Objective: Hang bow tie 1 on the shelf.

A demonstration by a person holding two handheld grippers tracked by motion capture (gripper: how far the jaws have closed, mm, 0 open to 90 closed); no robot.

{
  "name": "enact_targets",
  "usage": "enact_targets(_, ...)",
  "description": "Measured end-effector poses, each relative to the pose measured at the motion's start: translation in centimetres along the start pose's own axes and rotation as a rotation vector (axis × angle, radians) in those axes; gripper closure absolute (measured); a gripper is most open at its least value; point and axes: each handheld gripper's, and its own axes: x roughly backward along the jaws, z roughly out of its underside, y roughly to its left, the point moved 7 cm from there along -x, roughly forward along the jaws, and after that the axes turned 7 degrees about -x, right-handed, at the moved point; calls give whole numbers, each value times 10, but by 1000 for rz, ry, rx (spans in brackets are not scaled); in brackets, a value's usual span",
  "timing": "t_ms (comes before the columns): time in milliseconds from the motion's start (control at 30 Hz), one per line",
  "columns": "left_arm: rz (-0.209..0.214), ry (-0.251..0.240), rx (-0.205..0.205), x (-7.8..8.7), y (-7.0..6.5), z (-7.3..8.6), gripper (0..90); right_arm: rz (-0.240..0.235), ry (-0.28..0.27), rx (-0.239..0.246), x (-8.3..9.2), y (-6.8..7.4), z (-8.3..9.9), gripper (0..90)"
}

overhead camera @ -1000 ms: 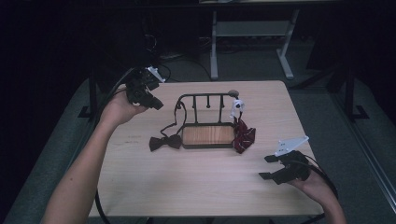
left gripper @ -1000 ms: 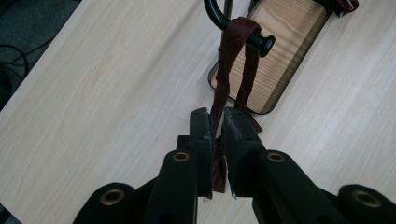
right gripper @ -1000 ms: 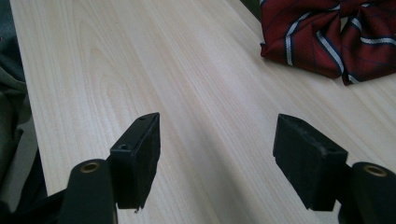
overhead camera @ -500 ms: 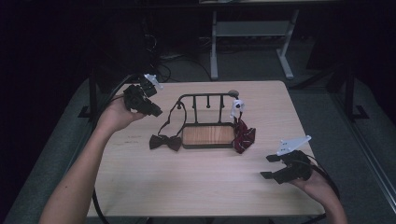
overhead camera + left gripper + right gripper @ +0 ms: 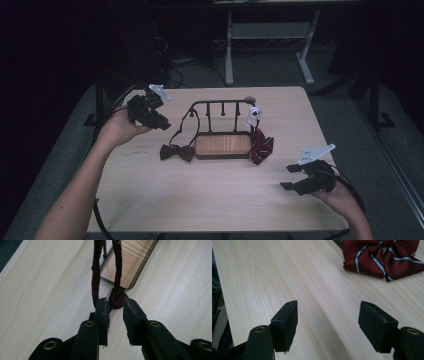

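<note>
A black wire rack (image 5: pixel 220 103) with a wooden base (image 5: pixel 127 265) stands mid-table. A dark brown bow tie (image 5: pixel 177 152) lies at the rack's left, its strap (image 5: pixel 95 277) looped up over the rack. My left gripper (image 5: pixel 164 125) hovers left of it. Its jaws have just been opening and stand a little apart (image 5: pixel 115 306), with bare table between them. The strap runs past the left fingertip (image 5: pixel 102 305), and the tie's knot (image 5: pixel 117 297) sits just beyond the tips. A red striped bow tie (image 5: pixel 261 145) leans at the rack's right end. My right gripper (image 5: pixel 289 177) rests open near the table's front right (image 5: pixel 328 315), the red tie (image 5: pixel 384 257) ahead of it.
A small white piece (image 5: pixel 254 114) hangs at the rack's right end above the red tie. The light wooden table (image 5: pixel 200 200) sits in a dark room. Metal desk legs (image 5: pixel 229 50) stand on the floor behind it. Cables trail off the table's left edge.
My left hand and gripper have come down and slightly nearer, beside the brown tie's strap. The right gripper, the rack and both ties stay where they were.
</note>
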Motion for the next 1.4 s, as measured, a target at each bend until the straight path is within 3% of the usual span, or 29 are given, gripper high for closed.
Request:
enact_targets(600, 16, -25, 8, -8, -13, 20, 638, 11, 0, -14, 3, -3, 2, 316)
enact_targets(1400, 54, -41, -15, -35, -46, 52, 541, 11, 7, -37, 2, -6, 7, 315)
